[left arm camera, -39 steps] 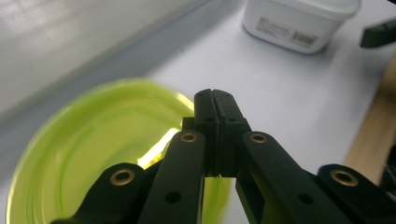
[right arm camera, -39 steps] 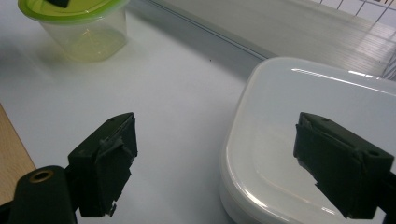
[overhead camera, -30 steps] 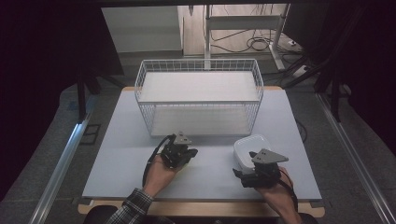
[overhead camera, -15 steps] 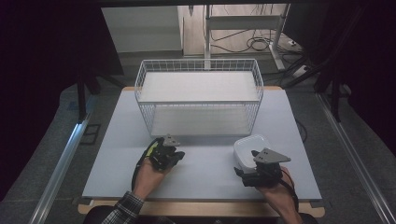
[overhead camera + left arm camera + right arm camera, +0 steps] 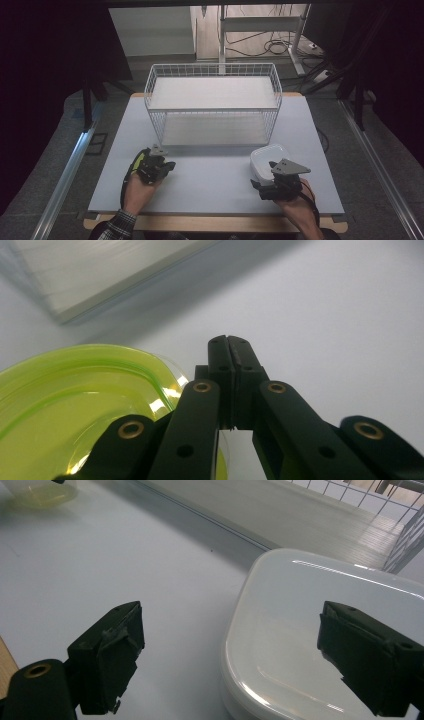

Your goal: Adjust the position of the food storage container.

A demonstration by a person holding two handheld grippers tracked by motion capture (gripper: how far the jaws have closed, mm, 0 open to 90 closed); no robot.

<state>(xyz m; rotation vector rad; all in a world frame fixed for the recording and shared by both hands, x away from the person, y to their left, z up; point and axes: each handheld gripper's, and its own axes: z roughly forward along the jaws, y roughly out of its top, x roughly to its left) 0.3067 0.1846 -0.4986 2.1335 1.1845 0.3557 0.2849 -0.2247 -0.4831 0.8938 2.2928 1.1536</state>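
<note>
A yellow-green see-through container [image 5: 75,405] lies low on the left of the left gripper view. My left gripper [image 5: 229,342] is shut, and the container's rim runs in between the jaws. From above, that gripper [image 5: 160,167] sits at the table's front left with the green container [image 5: 137,162] beside the hand. A white lidded container [image 5: 325,645] stands in front of my right gripper [image 5: 230,625]. That gripper is open, with one jaw at the box's near left and the other over its right side. In the high view the white container [image 5: 270,159] is just ahead of the right gripper [image 5: 265,181].
A white wire basket [image 5: 212,105] with a shelf on top stands at the middle back of the grey table [image 5: 215,175]. Its lower edge [image 5: 210,517] runs across the far side of the right gripper view. The table's wooden front edge [image 5: 215,222] is close to both hands.
My left gripper has slid to the left along the table front, taking the green container with it. The right gripper and the white container have stayed where they were.
</note>
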